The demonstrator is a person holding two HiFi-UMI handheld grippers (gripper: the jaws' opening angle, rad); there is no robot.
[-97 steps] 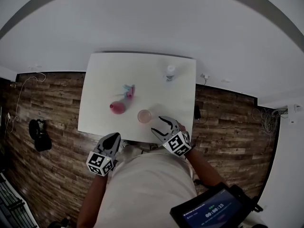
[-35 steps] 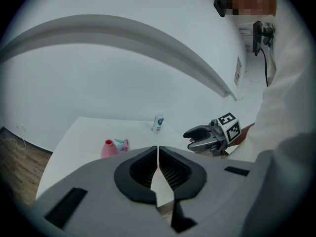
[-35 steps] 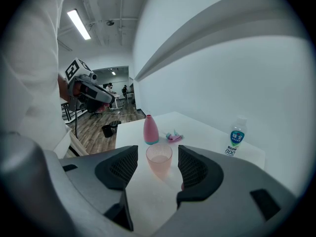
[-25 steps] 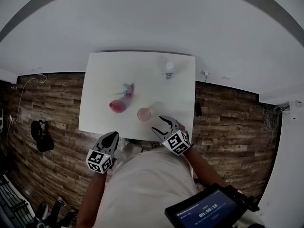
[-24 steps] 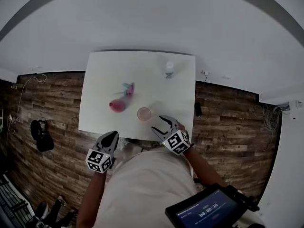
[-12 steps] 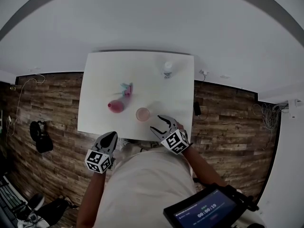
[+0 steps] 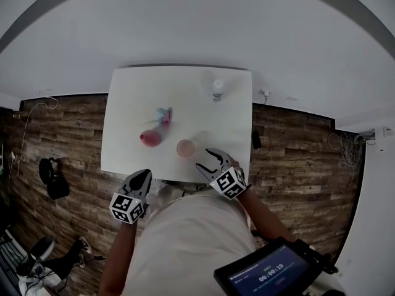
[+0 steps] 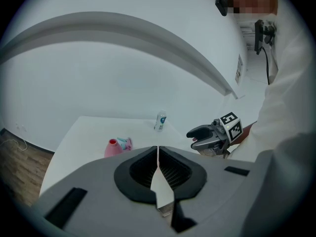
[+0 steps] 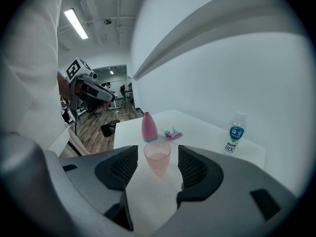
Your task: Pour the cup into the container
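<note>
Grasp stage: our left gripper (image 7: 144,177), pressed closed on nothing, hangs short of the white table's (image 7: 185,97) near edge; our right gripper (image 7: 205,160) stands spread and unloaded, the translucent pink plastic cup (image 9: 157,157) upright just ahead, framed by its jaws, untouched. We judge it best to advance level, pinch mid-wall and lift untilted, as the cup holds shallow pale liquid. Beyond: the opaque pink narrow-necked container (image 9: 149,127), contents unseen; farthest, a capped clear water bottle (image 9: 235,132).

Pinks on a plain white table (image 7: 123,103)
The cup (image 7: 186,148) is translucent pink and the container (image 7: 150,138) solid pink. The floor (image 7: 62,140) is brown wood planks. The left gripper (image 7: 143,176) and right gripper (image 7: 208,159) are grey with black-and-white squared cubes.
</note>
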